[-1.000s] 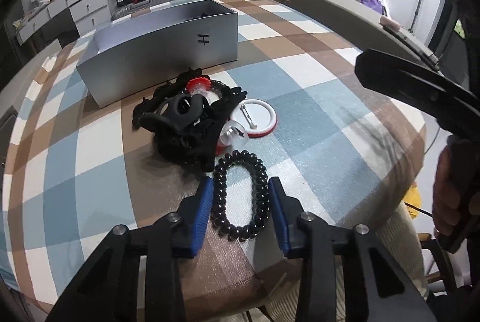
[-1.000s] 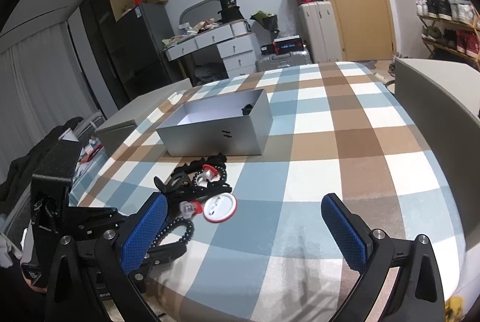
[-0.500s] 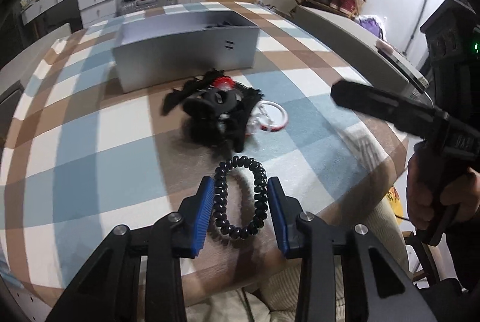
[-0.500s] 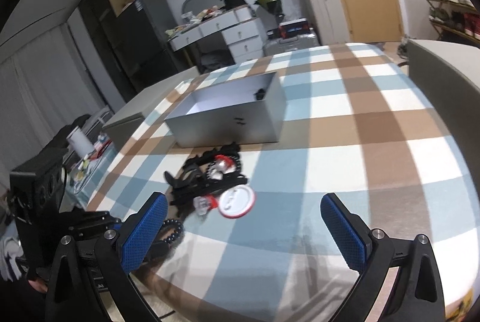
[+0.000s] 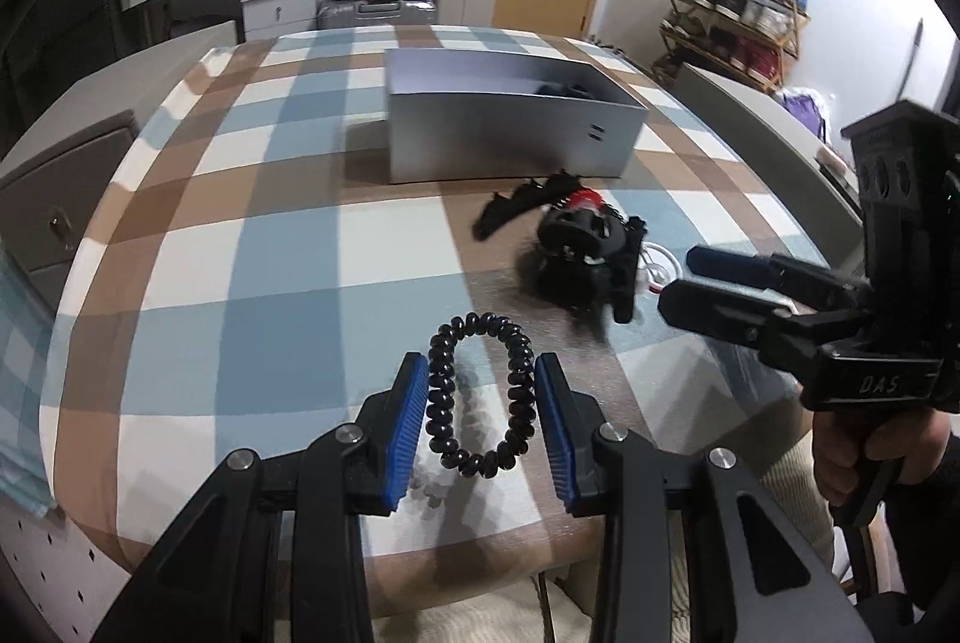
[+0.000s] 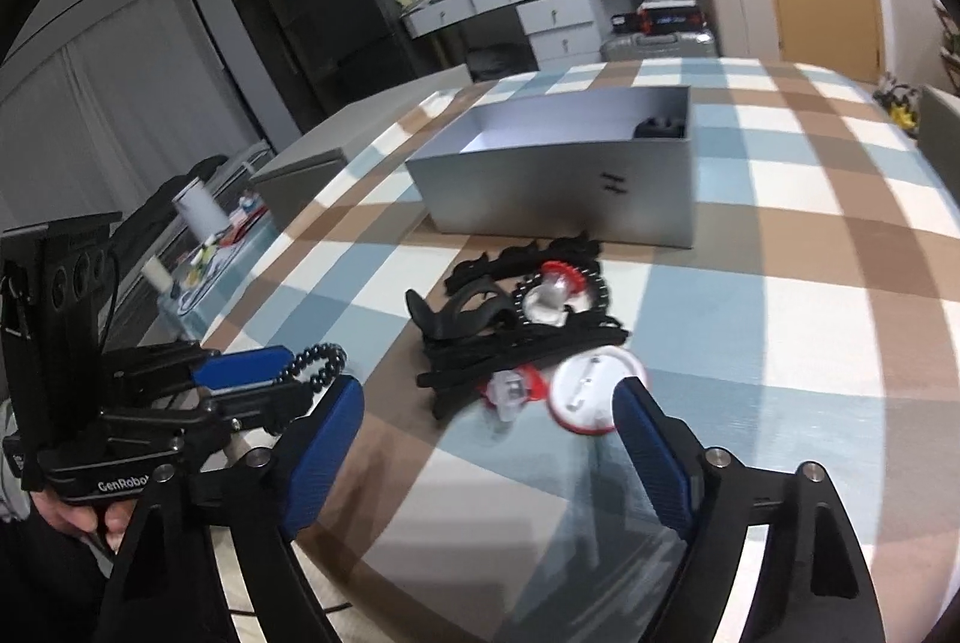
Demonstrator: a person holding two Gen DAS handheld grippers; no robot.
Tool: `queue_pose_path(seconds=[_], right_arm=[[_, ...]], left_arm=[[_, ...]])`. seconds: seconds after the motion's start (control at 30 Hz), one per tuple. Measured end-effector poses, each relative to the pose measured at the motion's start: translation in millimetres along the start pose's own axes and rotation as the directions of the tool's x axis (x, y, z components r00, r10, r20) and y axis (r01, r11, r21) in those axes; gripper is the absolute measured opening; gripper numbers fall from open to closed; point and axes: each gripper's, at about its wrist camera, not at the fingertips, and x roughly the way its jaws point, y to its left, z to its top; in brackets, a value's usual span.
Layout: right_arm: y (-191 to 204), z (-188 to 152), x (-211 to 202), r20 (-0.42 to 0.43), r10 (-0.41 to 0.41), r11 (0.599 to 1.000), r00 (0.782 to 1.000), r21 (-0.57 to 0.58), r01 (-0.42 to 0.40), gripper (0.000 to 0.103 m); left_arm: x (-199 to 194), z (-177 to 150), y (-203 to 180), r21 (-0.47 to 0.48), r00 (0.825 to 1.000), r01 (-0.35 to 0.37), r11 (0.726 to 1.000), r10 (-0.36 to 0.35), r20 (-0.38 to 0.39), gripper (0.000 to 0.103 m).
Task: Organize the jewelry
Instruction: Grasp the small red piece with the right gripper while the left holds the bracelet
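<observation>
Lifting off near table edge (image 5: 180, 199): L gripper (image 5: 482, 418) clamped on bead bracelet (image 5: 480, 391), now raised vs 1 s ago; box (image 5: 510, 145) next. R gripper (image 6: 489, 442) jaws wide, unloaded.

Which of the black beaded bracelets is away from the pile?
The black beaded bracelet held between the left gripper's blue pads, apart from the pile. The other beaded ring lies in that pile, circling a red-rimmed piece.
</observation>
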Motion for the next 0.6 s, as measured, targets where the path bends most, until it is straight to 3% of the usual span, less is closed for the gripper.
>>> queue_pose_path(seconds=[0.23,0.3,0.43,0.57,0.6], right_arm=[[3.5,0.9,5.4,-0.012,-0.007,1.0,1.0,-0.025,0.007,0.055],[1.8,0.3,4.6,-0.012,-0.016,1.0,1.0,-0.026,0.015,0.04],[-3.1,-0.5,4.8,-0.023,-0.011,1.0,1.0,-0.012,0.011,0.027],[-3.7,-0.9,7.8,-0.031,-0.015,1.0,0.999,-0.018,0.015,0.004],[-3.8,-1.0,8.0,-0.031,-0.014,1.0,0.999,-0.017,0.013,0.004]], left_arm=[[-2.3,-2.6,8.7,-0.017,1.0,-0.016,1.0,0.016,0.001,0.031],[-2.6,-2.5,9.2,-0.017,1.0,-0.014,1.0,0.014,0.0,0.031],[-2.4,-2.4,9.0,-0.014,1.0,-0.016,1.0,0.016,-0.001,0.031],[-2.2,-1.4,7.6,-0.006,1.0,-0.02,1.0,0.02,-0.005,0.031],[-2.6,-0.7,7.1,-0.004,1.0,-0.021,1.0,0.021,-0.005,0.031]])
